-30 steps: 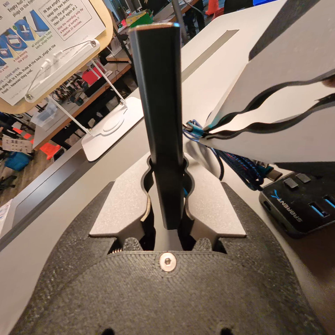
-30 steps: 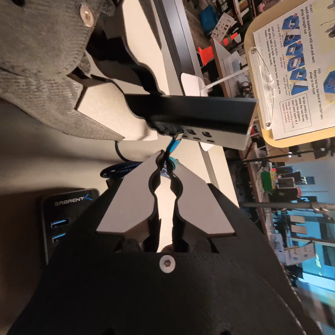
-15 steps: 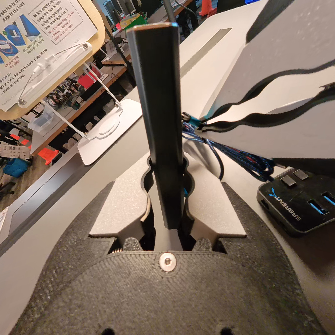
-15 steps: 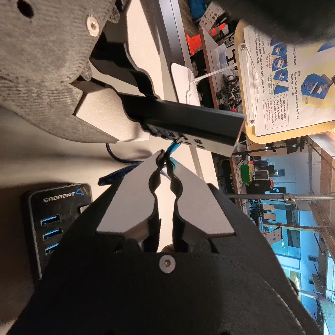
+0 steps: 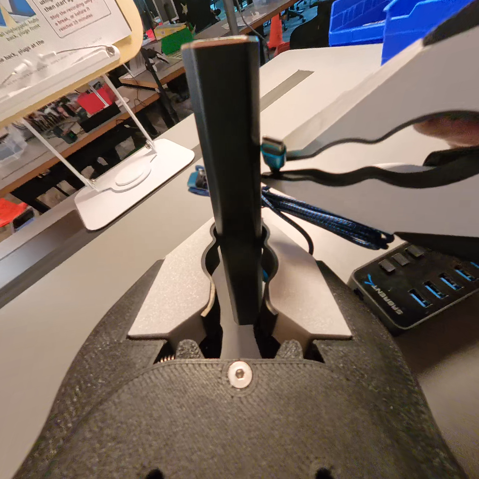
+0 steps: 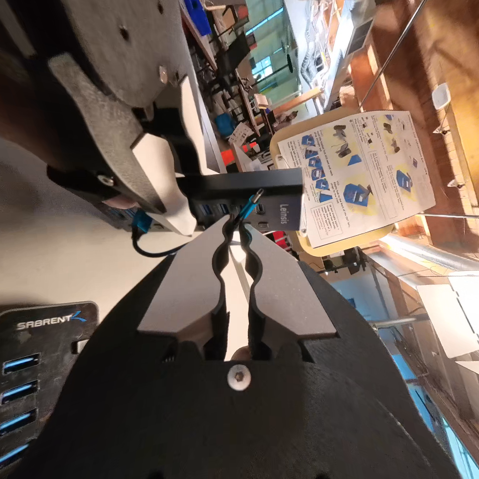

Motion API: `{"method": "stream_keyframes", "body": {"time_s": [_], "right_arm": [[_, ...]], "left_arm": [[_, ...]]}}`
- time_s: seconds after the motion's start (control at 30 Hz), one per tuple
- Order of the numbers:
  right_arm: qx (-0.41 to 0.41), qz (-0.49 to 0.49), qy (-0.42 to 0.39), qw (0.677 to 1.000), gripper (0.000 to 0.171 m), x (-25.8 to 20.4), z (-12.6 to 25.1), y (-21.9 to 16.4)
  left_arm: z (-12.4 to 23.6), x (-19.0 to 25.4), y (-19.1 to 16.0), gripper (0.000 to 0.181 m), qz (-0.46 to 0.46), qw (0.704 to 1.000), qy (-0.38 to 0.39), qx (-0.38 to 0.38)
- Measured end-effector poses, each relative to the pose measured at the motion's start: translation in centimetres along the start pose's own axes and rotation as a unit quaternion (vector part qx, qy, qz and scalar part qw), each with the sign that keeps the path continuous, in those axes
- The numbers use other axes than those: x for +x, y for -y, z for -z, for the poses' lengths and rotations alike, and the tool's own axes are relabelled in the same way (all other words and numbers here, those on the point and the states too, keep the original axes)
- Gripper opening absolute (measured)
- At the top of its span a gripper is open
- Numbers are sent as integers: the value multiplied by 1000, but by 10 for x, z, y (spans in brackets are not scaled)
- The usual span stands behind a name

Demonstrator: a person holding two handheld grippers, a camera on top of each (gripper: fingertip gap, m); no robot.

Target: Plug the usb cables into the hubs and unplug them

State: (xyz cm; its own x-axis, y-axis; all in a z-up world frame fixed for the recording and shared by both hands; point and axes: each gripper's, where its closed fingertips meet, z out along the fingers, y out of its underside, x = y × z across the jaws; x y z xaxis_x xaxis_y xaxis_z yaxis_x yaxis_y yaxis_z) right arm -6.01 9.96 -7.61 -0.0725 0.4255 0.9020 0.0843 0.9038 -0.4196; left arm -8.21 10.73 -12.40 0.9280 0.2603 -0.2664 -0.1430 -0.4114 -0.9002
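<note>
My left gripper (image 5: 238, 233) is shut on a slim dark hub (image 5: 228, 155) that stands up along its fingers. My right gripper (image 6: 234, 224) is shut on a blue USB-C plug (image 6: 250, 207). The plug's metal tip is bare and sits just off the hub's port face (image 6: 280, 207). In the left wrist view the right gripper (image 5: 282, 166) comes in from the right with the plug (image 5: 273, 155) beside the hub. A second blue plug (image 6: 142, 223) sits in the hub near the left finger. The braided blue cable (image 5: 324, 220) hangs to the table.
A black multi-port hub (image 5: 427, 285) with blue ports lies on the grey table at the right, also in the right wrist view (image 6: 39, 350). An instruction sheet (image 5: 51, 39) on a white stand (image 5: 134, 186) is at the far left. Blue bins (image 5: 388, 26) stand behind. Spacing between my two grippers at the tips: around 5 centimetres.
The blue USB-C plug was in the held hub's port; now it is out and a short way off it. Both grippers have shifted and tilted.
</note>
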Motion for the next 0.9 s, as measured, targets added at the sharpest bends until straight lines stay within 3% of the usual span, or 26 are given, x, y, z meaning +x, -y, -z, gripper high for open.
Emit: {"method": "stream_keyframes", "body": {"time_s": [0.13,0.3,0.4,0.6,0.73,0.9], "right_arm": [[19,-37,40,998,3,-10,0,-1],[76,-227,159,958,3,-12,6,5],[106,-351,237,900,4,-6,13,6],[142,-520,391,746,4,-3,31,12],[153,-571,465,659,4,-2,44,16],[148,-603,519,588,3,-5,54,22]], "left_arm": [[1,2,3,30,16,1000,-16,9],[3,8,8,30,30,998,-43,25],[4,10,11,29,38,997,-56,37],[6,18,19,30,27,994,-85,70],[9,24,24,30,-4,990,-103,95],[16,27,32,30,-37,984,-115,128]]}}
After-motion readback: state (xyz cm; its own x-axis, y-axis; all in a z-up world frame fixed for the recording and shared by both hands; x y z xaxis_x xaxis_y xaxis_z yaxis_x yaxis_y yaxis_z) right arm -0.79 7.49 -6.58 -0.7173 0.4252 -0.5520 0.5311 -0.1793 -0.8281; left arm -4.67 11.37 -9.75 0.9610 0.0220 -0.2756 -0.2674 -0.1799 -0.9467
